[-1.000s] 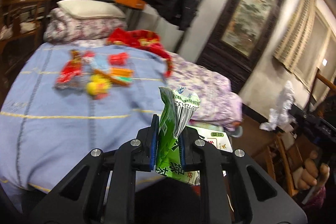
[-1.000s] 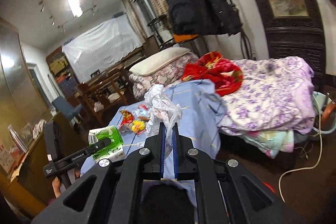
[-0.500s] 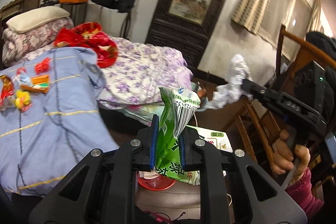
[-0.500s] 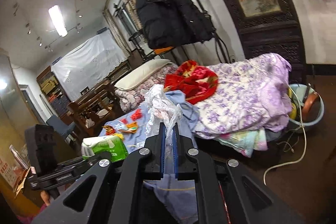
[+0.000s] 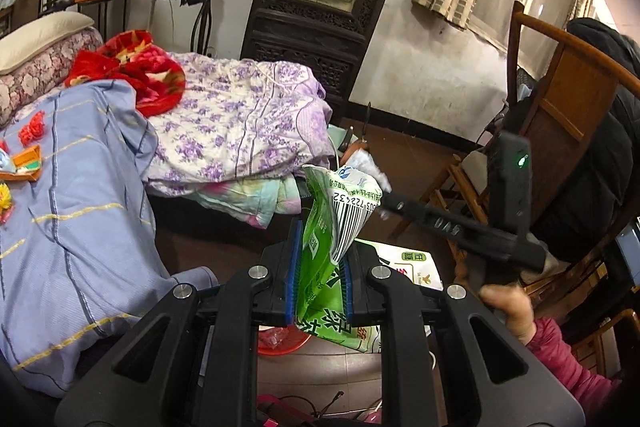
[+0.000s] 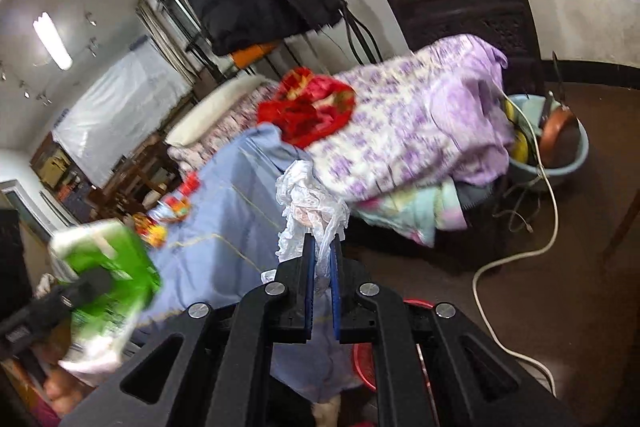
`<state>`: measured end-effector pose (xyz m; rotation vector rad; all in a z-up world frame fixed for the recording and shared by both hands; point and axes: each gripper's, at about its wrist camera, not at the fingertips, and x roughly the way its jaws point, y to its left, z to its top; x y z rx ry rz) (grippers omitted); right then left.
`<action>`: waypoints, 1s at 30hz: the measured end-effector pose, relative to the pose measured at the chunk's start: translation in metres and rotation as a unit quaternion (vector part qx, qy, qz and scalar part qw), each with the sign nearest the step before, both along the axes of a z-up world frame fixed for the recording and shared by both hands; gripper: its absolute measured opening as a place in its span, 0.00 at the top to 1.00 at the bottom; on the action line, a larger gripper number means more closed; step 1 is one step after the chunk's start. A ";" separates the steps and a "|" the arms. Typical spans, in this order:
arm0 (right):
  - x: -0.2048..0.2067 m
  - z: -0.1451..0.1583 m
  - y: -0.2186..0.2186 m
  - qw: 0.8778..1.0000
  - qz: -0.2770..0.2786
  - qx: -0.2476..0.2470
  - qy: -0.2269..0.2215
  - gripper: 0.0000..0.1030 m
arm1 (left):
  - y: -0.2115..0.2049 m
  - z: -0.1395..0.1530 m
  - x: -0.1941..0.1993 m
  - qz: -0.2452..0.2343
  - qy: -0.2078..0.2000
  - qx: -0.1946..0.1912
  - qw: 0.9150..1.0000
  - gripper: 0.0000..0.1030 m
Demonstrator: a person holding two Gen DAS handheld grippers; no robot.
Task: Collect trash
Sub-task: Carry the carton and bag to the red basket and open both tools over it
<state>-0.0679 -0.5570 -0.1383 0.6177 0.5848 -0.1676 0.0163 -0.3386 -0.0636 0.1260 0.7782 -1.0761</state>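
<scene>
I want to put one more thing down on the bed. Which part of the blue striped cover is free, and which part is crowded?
Free: the wide middle and lower part of the blue striped bed cover, between the small wrappers and its hanging edge. Crowded: the far left with the red and orange wrappers, and the top by the red patterned blanket.

Green snack bag (image 5: 320, 267), barcode upward, pinched upright mid-air; crumpled clear plastic wrapper (image 6: 310, 203) likewise pinched, puffing upward.
</scene>
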 end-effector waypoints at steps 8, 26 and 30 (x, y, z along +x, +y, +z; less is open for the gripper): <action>0.023 -0.063 0.005 0.998 0.013 0.010 0.065 0.91 | 0.006 -0.028 0.020 0.015 0.016 0.015 1.000 0.82; 0.019 -0.150 -0.026 0.988 -0.029 0.108 0.107 0.45 | -0.046 -0.116 0.042 -0.011 0.067 0.104 0.992 0.82; 0.004 -0.134 -0.042 0.991 -0.050 0.100 0.078 0.45 | -0.069 -0.133 0.042 -0.019 0.065 0.125 0.990 0.80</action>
